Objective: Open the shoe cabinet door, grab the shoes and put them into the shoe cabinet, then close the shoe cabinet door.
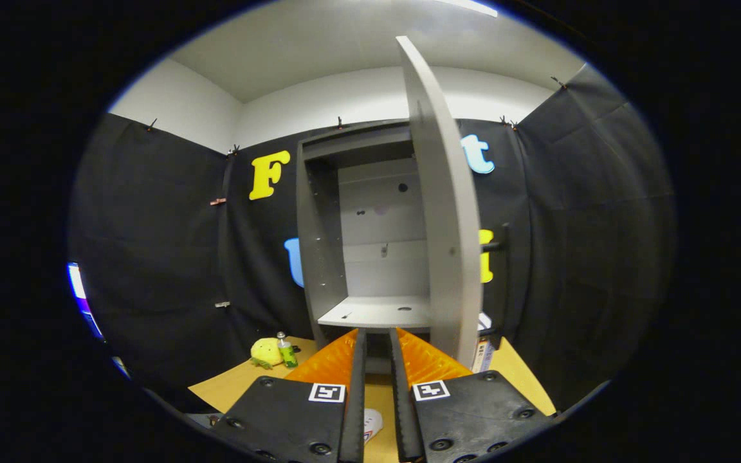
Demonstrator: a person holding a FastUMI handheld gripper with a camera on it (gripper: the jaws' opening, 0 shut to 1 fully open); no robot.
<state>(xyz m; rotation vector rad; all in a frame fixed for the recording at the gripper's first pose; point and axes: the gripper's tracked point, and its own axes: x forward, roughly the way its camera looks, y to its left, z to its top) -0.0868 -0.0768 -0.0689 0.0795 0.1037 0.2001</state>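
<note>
The grey shoe cabinet [319, 238] stands straight ahead against the booth wall. Its door [451, 212] is swung wide open and stands edge-on at the right of the opening, with a dark handle [504, 247] on its far side. Inside, a bare shelf [377, 313] and the back panel show. My gripper [377, 337] points at the cabinet's base, just below the shelf. Its fingers are a narrow gap apart and hold nothing. A small white thing [372, 424] lies on the wooden board under the fingers, mostly hidden, so I cannot tell what it is.
A yellow plush toy [266, 352] and a small green bottle [287, 350] sit on the wooden board [229, 386] left of the cabinet. Black cloth walls close in on both sides. Some packets [483, 350] stand by the foot of the door.
</note>
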